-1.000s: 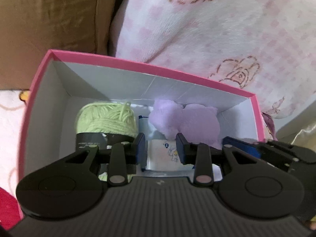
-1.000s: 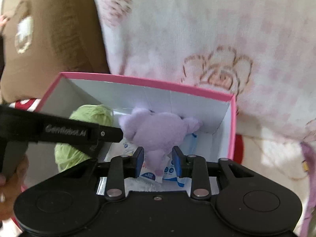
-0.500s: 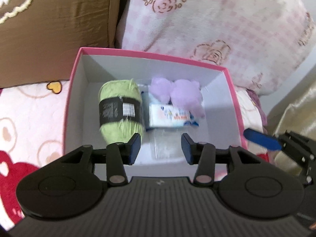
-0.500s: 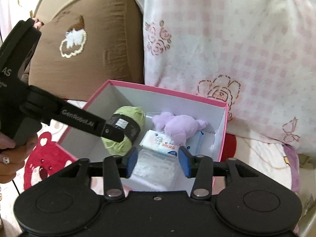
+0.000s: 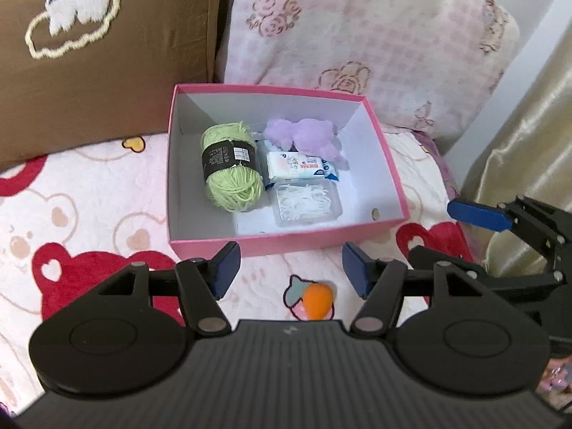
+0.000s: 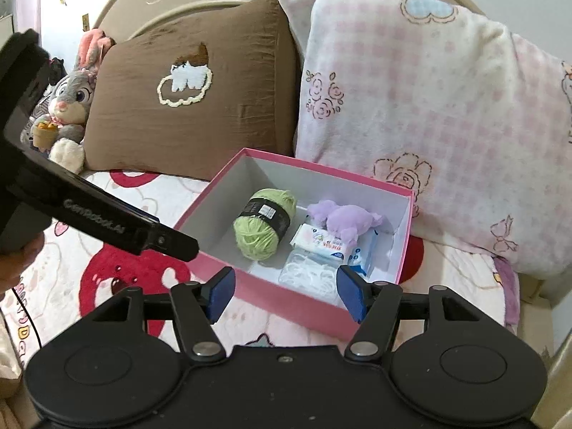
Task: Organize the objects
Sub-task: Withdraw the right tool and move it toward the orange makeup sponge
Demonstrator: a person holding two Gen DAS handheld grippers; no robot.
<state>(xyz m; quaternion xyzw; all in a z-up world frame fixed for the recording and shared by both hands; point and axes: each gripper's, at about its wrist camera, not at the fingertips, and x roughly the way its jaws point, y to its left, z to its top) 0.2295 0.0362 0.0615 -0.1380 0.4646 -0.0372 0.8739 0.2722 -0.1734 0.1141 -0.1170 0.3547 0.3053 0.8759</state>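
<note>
**Box filled, both grippers empty**

I see the box [image 5: 286, 239] ahead of both grippers, long axis across my view. Yarn [image 5: 230, 168], plush [image 5: 307, 136], tissues [image 5: 300, 166] lie inside. Left gripper [image 5: 289, 271] and right gripper [image 6: 286, 293] have just been opening, nothing between them; neither seems nearer.

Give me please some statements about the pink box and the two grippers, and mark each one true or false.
1. The green yarn ball lies inside the pink box. True.
2. The purple plush toy is held by the right gripper. False: it lies in the box; that gripper is open and empty.
3. The left gripper is open with nothing between its fingers. True.
4. The box has a lid on it. False: it is open on top.
</note>
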